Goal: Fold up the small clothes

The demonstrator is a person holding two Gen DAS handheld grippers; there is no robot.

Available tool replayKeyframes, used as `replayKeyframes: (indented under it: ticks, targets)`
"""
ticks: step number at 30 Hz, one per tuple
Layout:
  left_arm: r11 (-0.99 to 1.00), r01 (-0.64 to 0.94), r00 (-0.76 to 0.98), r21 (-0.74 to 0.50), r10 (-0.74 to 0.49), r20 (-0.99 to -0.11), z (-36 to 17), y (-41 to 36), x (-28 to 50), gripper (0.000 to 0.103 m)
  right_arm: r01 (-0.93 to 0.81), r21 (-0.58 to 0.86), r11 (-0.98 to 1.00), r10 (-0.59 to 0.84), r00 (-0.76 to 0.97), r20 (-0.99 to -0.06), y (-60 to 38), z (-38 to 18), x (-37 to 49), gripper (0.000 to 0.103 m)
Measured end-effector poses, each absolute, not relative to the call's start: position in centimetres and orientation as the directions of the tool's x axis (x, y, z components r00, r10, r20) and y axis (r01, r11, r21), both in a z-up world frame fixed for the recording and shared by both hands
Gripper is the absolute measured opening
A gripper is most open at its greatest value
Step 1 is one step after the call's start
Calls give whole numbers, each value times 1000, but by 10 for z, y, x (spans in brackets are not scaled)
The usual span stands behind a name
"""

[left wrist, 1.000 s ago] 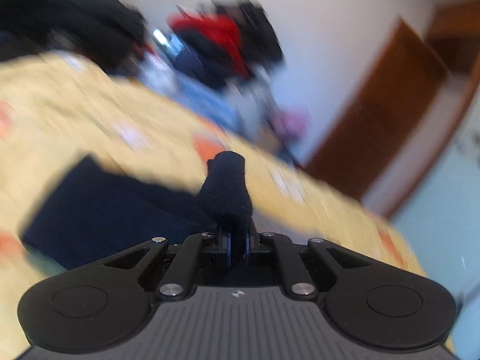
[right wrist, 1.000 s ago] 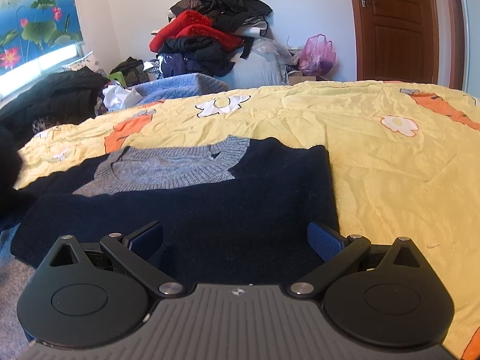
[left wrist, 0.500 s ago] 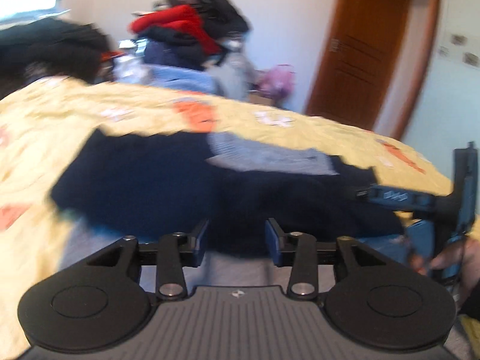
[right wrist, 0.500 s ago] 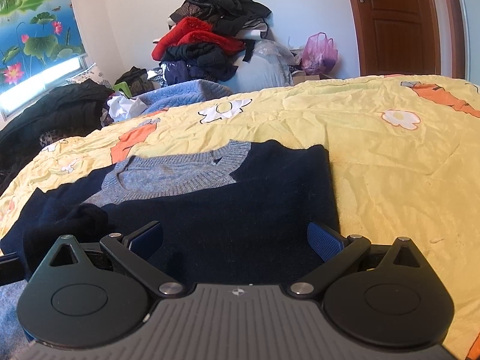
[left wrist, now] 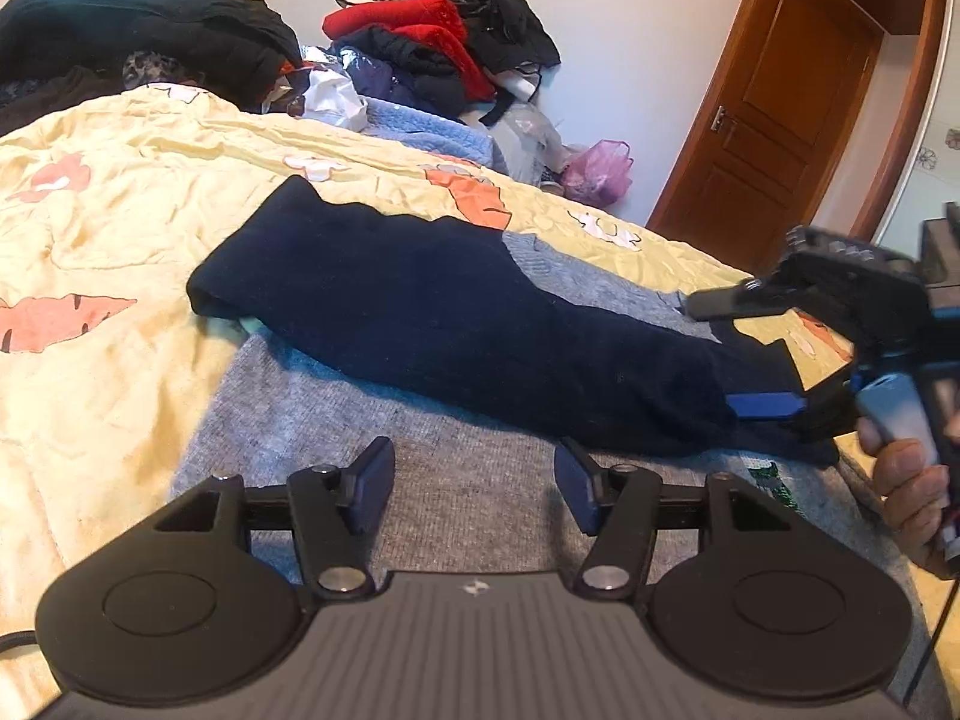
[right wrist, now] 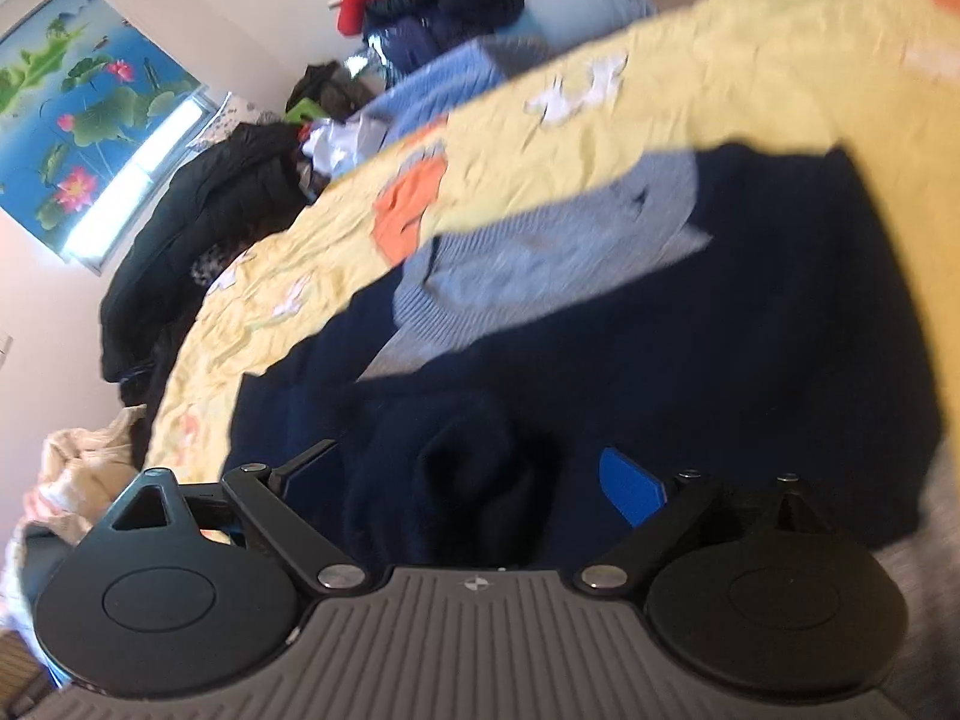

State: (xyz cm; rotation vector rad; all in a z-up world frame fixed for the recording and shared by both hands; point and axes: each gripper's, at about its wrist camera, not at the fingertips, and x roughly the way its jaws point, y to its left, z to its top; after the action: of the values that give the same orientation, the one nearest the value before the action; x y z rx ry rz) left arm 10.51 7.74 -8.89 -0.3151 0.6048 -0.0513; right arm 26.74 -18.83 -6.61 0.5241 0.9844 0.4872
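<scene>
Sweater in navy and grey knit, lying on the yellow bedspread with one sleeve folded across it

Sweater (left wrist: 456, 324) lies flat near the bedspread's (left wrist: 120, 228) near edge, its navy sleeve laid slantwise over the grey body. Soft, light and limp, it will likely sag and slide on itself, so a pinch at a cuff, hem corner or shoulder seam looks best. Left hand-held gripper (left wrist: 474, 483), a second ago clamped on the dark cuff, has just been opening and now stands about half open and empty over the grey knit. Right hand-held gripper (right wrist: 474, 480), then wide over flat navy cloth, has just been closing a little and has rolled; a bunched navy fold sits between its jaws, which stand wide without visibly pressing it.
</scene>
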Motion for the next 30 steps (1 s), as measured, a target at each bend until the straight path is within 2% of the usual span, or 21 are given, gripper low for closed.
replayKeyframes:
  ticks: [4,5,7,8,9,15,19,24,30]
  targets:
    - [939,-48,823,-341,-157,-547,-91,82,106,64,-156,574,804,570,476,-670,-175,-71,266,89]
    - [937,-47,824,-347,-160,-544,-91,83,106,65,-171,559,811,566,475,-674,-172,-70,265,85]
    - [934,-45,824,-354,-165,-542,-91,83,105,66,-210,506,836,540,478,-693,-164,-68,264,56]
    - [933,-45,824,-356,-167,-541,-91,83,106,66,-217,484,848,525,473,-708,-161,-68,264,26]
    - [932,-45,825,-359,-168,-540,-91,84,106,66,-222,489,844,532,468,-706,-160,-68,264,20]
    - [929,-44,824,-366,-173,-539,-91,85,106,67,-297,452,841,537,558,-632,-172,-26,268,19]
    - [929,-43,825,-368,-174,-538,-91,85,107,70,-281,386,879,474,607,-638,-205,-4,279,19]
    - [930,-43,824,-365,-174,-539,-91,85,107,70,-164,374,913,392,615,-685,-261,-19,289,19]
    - [937,-41,821,-346,-165,-546,-91,83,109,71,-107,386,916,366,614,-699,-285,-46,287,19]
